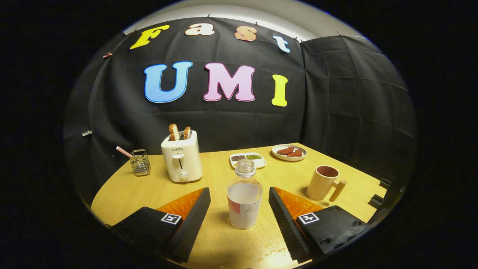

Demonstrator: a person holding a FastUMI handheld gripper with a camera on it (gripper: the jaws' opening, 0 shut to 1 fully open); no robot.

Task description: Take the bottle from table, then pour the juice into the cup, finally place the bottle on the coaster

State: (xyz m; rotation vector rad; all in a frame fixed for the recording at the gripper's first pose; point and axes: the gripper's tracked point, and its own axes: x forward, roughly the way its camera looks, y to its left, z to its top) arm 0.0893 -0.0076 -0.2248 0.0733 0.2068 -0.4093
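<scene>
A clear uncapped bottle with pale liquid and a white and red label stands upright on the wooden table, between my two fingers. My gripper is open, with a gap between each finger and the bottle's sides. A beige cup with a wooden handle stands beyond the right finger, to the right of the bottle.
A white toaster holding toast stands at the back left, with a wire holder with a straw further left. A small divided dish sits behind the bottle, and a plate with reddish food lies at the back right. Water drops lie near the right finger.
</scene>
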